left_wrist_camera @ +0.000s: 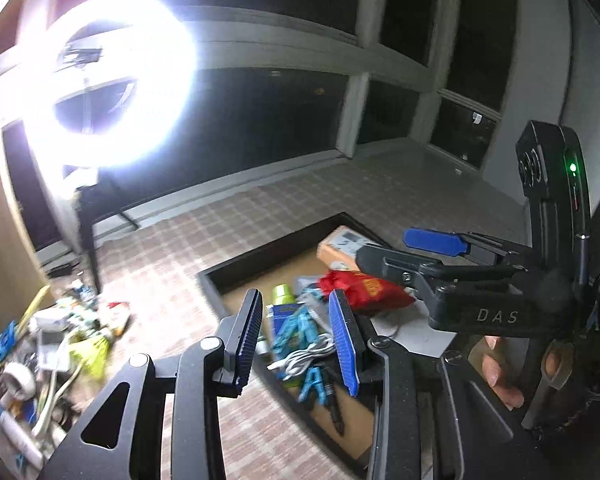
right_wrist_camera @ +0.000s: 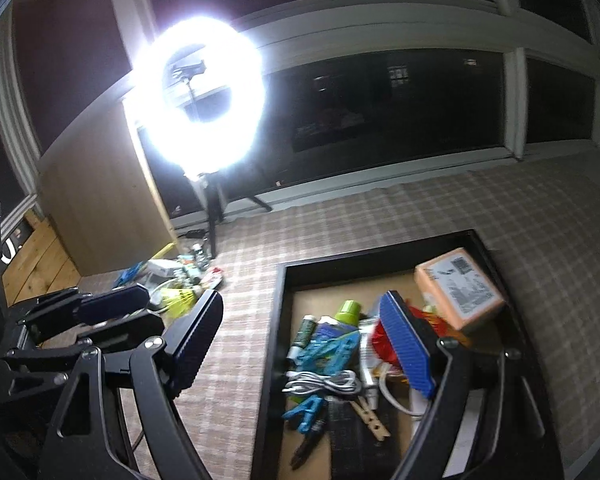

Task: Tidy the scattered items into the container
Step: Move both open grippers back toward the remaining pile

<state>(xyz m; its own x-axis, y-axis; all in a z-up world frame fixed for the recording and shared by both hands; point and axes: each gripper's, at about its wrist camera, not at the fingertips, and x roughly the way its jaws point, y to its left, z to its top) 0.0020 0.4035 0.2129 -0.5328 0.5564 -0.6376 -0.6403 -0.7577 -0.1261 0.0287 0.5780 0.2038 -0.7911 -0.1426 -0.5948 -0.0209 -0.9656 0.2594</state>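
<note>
Black walls go round the container [right_wrist_camera: 278,320], which sits on the checked cloth [right_wrist_camera: 380,216]. Inside it you can see an orange box [right_wrist_camera: 458,294], a red packet [left_wrist_camera: 364,286], a green-capped tube [right_wrist_camera: 350,312], blue pegs [right_wrist_camera: 332,350] and a white cable [right_wrist_camera: 320,384]. More scattered items [left_wrist_camera: 52,344] lie in a heap well off to your left, near the ring light [right_wrist_camera: 200,96]. Your left gripper [left_wrist_camera: 300,340] has its jaws apart and holds nothing. Your right gripper [right_wrist_camera: 300,344] is wide apart too, above the container.
</note>
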